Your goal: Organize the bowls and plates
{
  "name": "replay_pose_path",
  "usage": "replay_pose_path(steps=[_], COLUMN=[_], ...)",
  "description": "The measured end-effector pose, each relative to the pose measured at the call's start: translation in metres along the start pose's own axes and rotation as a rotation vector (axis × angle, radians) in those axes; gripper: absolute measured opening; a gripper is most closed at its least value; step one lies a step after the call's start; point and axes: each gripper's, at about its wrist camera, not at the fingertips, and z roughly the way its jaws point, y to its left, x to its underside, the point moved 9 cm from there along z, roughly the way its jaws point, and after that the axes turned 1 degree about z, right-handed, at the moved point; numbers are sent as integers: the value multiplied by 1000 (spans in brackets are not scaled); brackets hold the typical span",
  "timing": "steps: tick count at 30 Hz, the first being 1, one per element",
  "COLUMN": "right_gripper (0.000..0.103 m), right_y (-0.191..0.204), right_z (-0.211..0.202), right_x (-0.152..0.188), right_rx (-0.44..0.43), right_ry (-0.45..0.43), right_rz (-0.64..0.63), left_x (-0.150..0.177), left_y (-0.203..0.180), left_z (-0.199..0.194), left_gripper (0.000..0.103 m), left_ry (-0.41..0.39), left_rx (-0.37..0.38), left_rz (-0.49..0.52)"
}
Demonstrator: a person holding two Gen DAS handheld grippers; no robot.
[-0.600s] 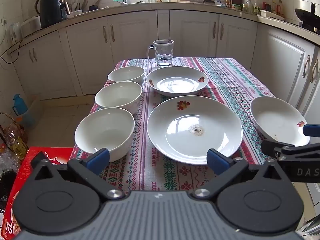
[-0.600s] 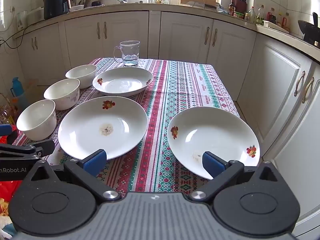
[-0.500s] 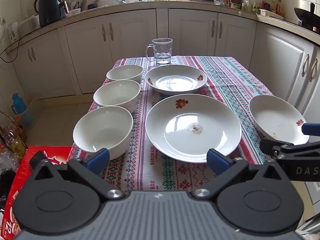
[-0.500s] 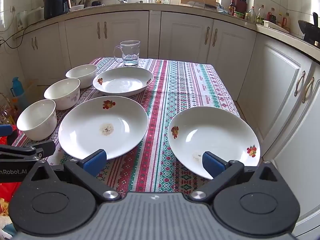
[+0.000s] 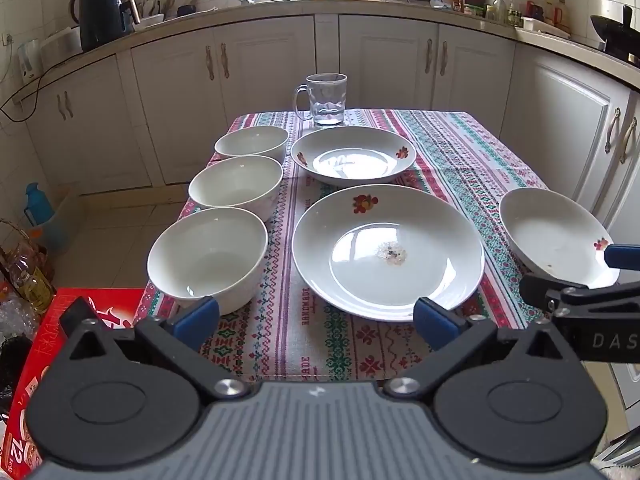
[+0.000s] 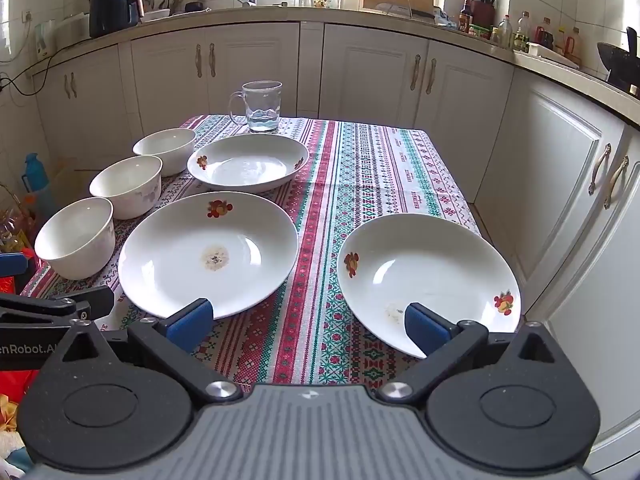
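Three white bowls stand in a row down the table's left side: near bowl (image 5: 208, 256), middle bowl (image 5: 236, 186), far bowl (image 5: 252, 142). A large flowered plate (image 5: 388, 252) lies in the middle, a smaller deep plate (image 5: 354, 156) behind it, and a third plate (image 6: 428, 276) lies at the right edge. My left gripper (image 5: 316, 320) is open and empty at the table's near edge, between the near bowl and the large plate. My right gripper (image 6: 306, 322) is open and empty, its right finger over the right plate's near rim.
A glass mug (image 5: 326, 98) stands at the table's far end. The table carries a patterned cloth (image 6: 372, 168). White kitchen cabinets (image 6: 368, 72) run behind and to the right. A red box (image 5: 36, 360) and bottles sit on the floor at the left.
Both grippers have shifted only slightly; the left view has risen a little. Nothing on the table has moved.
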Motion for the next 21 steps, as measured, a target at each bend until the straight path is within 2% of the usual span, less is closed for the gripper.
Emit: replay_pose_path(steps=[21], right_gripper=[103], right_y=[0], right_z=[0], right_x=[1], right_rx=[-1], right_ry=[1], right_rz=[-1], left_x=[1], left_y=[4], left_z=[-1], left_gripper=[102], left_ry=[-3], left_rx=[-5], left_rz=[1])
